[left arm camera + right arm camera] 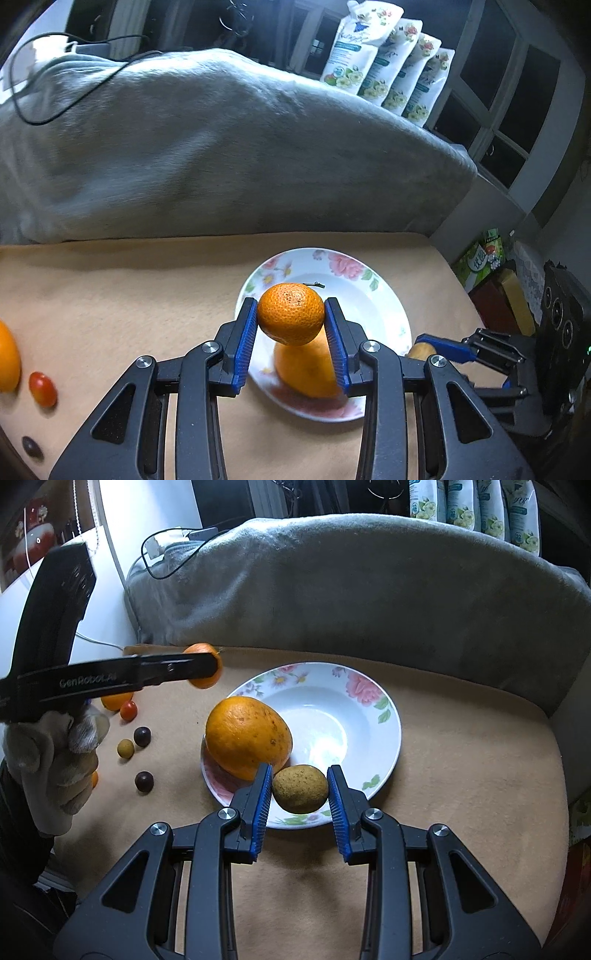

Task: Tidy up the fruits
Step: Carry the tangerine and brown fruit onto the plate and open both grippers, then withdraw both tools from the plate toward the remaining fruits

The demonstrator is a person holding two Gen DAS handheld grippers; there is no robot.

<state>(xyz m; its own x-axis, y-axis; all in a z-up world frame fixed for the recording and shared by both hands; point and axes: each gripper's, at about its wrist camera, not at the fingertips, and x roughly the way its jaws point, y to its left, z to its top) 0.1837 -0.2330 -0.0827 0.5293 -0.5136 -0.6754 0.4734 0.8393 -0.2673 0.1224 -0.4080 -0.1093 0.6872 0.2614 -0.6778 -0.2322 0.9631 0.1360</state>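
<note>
My left gripper (291,317) is shut on a small orange mandarin (291,312) and holds it above the near side of a white flowered plate (369,295). A large orange (306,369) lies in the plate below it. My right gripper (300,788) is shut on a brownish-yellow round fruit (300,788) over the plate's (369,716) near rim, beside the large orange (247,734). The left gripper with its mandarin (203,681) shows in the right wrist view, above the table left of the plate.
Loose on the tan table left of the plate: a cherry tomato (128,709), two dark round fruits (142,736) (144,781), a small yellow fruit (125,747) and an orange (115,700). A grey blanket (351,590) rises behind. Pouches (388,62) stand at the back.
</note>
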